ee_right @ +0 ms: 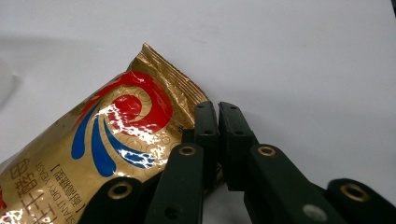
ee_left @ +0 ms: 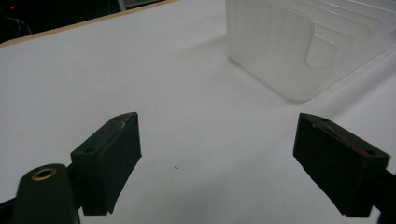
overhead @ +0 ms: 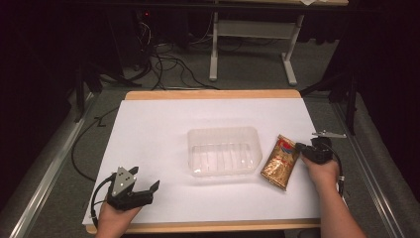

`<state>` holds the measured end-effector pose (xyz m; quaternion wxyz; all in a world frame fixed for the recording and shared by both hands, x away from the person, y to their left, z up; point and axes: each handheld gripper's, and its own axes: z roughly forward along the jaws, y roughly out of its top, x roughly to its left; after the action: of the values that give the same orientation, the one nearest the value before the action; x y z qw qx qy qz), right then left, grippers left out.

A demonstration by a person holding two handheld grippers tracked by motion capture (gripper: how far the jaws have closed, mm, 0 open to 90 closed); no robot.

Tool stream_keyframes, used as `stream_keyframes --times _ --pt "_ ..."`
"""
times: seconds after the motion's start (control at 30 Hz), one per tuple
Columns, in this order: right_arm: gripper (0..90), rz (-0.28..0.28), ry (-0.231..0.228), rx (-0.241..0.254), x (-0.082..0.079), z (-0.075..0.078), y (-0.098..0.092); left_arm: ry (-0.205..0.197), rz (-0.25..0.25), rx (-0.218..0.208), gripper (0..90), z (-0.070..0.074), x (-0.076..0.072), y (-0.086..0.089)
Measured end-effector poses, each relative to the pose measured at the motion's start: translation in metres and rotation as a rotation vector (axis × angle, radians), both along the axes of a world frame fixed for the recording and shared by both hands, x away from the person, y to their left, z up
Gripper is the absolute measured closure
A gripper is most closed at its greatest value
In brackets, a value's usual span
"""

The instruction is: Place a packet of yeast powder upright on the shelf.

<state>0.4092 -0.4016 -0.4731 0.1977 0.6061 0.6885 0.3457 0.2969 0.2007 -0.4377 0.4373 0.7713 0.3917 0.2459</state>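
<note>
Where fingers (ee_right: pixel 218 122) close, packet's (ee_right: pixel 107 154) edge hidden.

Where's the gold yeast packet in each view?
High view: gold yeast packet right of centre, between the clear plastic tub and the right hand-held gripper.
Left gripper view: no packet in frame; the tub sits top right.
Right gripper view: packet lower left, edge at the shut jaws.
Shared landmark: the white table sheet.

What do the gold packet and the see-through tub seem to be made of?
The gold packet looks like metallised foil or plastic film: glossy, crinkled, with bright glare and a crimped end seam. The tub looks like thin translucent plastic, slightly frosted: the white table shows through its ribbed base.
</note>
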Motion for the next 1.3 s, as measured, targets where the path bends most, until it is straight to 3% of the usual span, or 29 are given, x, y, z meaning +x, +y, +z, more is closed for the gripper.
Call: stream_keyframes --times 0.6,1.03,1.3 --pt "90.0 0.093 -0.005 -0.074 -0.046 0.013 0.021 -0.014 -0.016 -0.010 15.7 0.004 -0.002 0.002" --pt "90.0 0.111 0.020 -0.028 -0.089 0.013 0.029 -0.019 -0.033 -0.011 15.8 0.006 -0.001 0.002" --pt "87.4 0.108 0.013 -0.011 -0.093 0.012 0.025 -0.020 -0.037 -0.013 15.8 0.006 0.000 0.000"
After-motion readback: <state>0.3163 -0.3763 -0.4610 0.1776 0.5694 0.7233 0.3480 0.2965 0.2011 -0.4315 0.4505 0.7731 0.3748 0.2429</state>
